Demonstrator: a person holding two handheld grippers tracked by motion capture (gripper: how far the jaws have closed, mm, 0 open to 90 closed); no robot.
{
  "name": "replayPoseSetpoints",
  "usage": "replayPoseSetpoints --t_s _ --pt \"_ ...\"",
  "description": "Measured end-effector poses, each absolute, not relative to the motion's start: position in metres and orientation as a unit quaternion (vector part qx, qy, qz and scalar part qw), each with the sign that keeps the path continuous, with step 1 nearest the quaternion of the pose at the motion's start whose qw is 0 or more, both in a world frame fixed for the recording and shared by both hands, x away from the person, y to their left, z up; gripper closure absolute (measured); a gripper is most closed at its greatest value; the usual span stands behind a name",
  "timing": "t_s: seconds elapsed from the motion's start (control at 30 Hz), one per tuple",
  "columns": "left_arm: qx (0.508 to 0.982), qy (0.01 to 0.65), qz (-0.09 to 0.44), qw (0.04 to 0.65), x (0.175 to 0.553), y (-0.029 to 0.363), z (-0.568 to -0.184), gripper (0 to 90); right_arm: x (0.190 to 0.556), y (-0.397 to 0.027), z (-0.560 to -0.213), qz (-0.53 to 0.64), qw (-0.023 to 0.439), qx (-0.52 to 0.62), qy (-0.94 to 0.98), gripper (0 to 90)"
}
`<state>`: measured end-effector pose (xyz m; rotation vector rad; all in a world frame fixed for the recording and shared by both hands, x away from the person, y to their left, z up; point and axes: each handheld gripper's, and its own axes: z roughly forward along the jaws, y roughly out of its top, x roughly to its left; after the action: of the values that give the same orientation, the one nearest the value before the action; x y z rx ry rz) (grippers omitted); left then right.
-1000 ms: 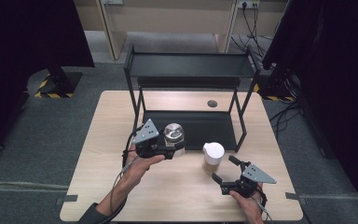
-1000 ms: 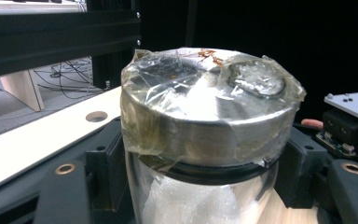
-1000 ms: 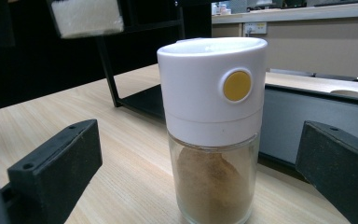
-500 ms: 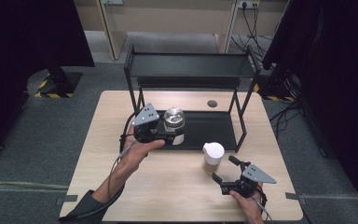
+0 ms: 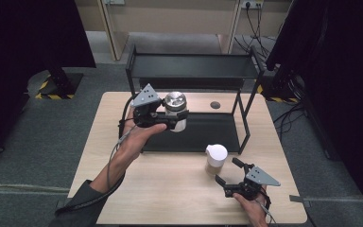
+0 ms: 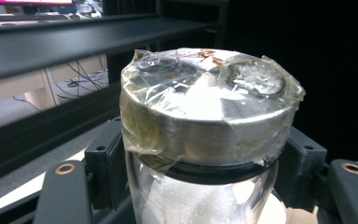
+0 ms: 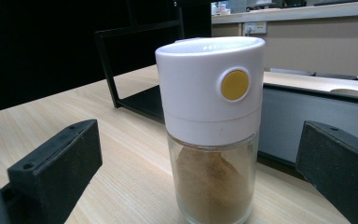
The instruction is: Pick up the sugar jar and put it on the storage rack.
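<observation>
A glass jar with a silver lid wrapped in clear film (image 5: 175, 111) (image 6: 205, 121) hangs in the air in front of the black two-level rack (image 5: 189, 68), level with its lower tier. My left gripper (image 5: 170, 122) is shut on the jar just under the lid, a black jaw on either side. A white-capped glass shaker of brown powder (image 5: 215, 159) (image 7: 212, 126) stands on the table before the rack's right front leg. Just behind it, near the table's front edge, my right gripper (image 5: 228, 172) is open and level, its jaws apart from the shaker on both sides.
The rack has a dark lower tray (image 5: 208, 132) on the wooden table (image 5: 170, 189) and an upper shelf (image 5: 194, 59). A round hole (image 5: 214, 105) marks the table behind the tray. Dark curtains and cables surround the table.
My left gripper has lifted the silver-lidded jar upward and away from me toward the rack. The right gripper and the shaker have stayed put.
</observation>
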<state>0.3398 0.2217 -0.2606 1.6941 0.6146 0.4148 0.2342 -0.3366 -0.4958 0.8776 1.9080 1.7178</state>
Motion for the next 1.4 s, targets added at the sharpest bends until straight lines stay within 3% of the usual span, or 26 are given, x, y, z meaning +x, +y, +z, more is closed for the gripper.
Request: replayPoseSetpoints --t_s 0.37,1.4 --pt "0.728 0.276 0.19 0.598 0.348 0.224 -0.223 31.3 0.234 -0.337 -0.496 0.62 0.211 0.318 0.685 0.5" --pt "0.706 0.336 0.24 0.575 0.375 0.213 -0.169 31.3 0.235 -0.337 -0.498 0.621 0.208 0.319 0.685 0.5"
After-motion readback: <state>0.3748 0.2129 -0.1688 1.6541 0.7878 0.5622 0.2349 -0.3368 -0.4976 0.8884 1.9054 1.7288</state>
